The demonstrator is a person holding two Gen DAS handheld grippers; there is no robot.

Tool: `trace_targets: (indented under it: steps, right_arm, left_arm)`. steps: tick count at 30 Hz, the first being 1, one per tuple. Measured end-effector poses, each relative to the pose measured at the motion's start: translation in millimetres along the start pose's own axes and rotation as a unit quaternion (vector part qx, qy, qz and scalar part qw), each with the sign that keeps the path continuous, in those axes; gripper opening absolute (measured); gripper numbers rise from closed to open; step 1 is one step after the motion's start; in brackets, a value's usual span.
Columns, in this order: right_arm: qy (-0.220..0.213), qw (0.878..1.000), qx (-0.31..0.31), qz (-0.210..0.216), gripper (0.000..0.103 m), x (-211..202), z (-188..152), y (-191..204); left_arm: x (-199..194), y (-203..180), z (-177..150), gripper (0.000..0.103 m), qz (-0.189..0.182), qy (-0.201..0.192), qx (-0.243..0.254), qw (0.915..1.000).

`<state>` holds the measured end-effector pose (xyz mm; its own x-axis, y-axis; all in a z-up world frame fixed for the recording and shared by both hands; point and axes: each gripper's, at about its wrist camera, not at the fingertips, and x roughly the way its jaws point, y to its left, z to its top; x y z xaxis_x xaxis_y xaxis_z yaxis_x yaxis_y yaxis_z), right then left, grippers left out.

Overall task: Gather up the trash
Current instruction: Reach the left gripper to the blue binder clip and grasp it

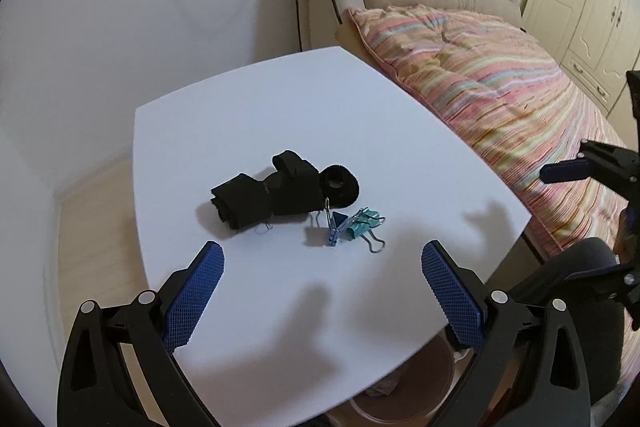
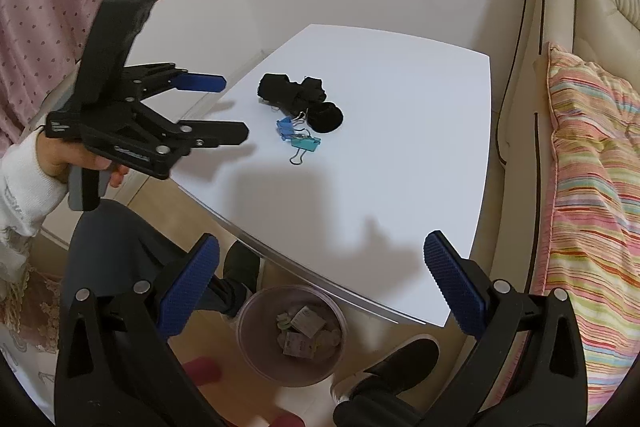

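Trash is gathered in the bin (image 2: 290, 337) on the floor below the counter (image 2: 400, 147) edge, directly under the right tool (image 2: 322, 259), whose jaws stand wide and empty; the left tool (image 1: 322, 263) is likewise wide and empty. On the counter, well apart from both tools, lie touching black fabric rolls (image 1: 276, 193) and binder clips (image 1: 352, 225); whether they count as trash I cannot tell, but any approach should come from above, single out one item, and clear the counter edge.

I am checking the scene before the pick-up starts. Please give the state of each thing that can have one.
left gripper: open, empty, above the table.
right gripper: open, empty.
black cloth bundle: rolled, lying on the table.
binder clips: lying beside the bundle.
trash bin: on the floor, paper scraps inside.
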<state>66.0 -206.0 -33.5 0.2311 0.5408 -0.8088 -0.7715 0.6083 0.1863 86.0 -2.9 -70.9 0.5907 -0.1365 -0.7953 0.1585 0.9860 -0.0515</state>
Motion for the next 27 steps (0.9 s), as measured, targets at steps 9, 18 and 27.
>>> trace_targets:
  steps: [9, 18, 27]
  right_arm:
    - [0.003, 1.0, 0.006, -0.001, 0.1, 3, 0, -8]
    - [0.007, 1.0, 0.007, 0.001, 0.1, 9, -1, -10]
    - [0.009, 1.0, 0.008, 0.002, 0.1, 12, -2, -10]
  left_arm:
    - [25, 0, 2, 0.066, -0.027, 0.027, 0.018, 0.9991]
    - [32, 3, 4, 0.038, -0.034, 0.034, 0.022, 0.9986]
    - [33, 3, 5, 0.013, -0.037, 0.038, 0.029, 0.9982]
